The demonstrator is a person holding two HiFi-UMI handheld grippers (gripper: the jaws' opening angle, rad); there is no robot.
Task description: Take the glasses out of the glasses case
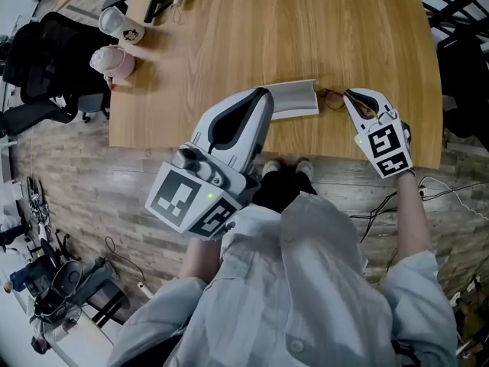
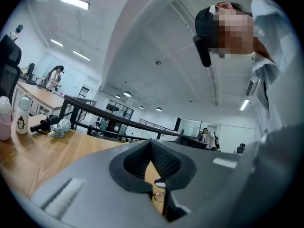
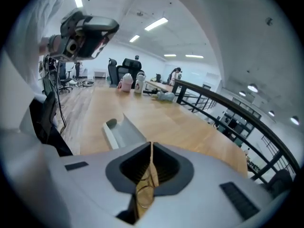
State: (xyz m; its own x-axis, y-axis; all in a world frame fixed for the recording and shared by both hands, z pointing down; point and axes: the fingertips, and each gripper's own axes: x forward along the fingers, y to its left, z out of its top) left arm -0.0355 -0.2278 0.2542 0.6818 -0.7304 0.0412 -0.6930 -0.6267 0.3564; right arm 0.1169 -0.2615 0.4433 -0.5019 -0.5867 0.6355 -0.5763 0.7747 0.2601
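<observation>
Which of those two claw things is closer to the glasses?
Right. The right gripper is shut on the glasses beside the case; the left gripper is at the case's other end.

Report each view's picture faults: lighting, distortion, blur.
Head view: table evenly lit, fairly sharp. Left gripper view: heavy fisheye, black corners, ceiling lamps bright. Right gripper view: same fisheye; glasses in the jaws blurred, too close to the lens.
</observation>
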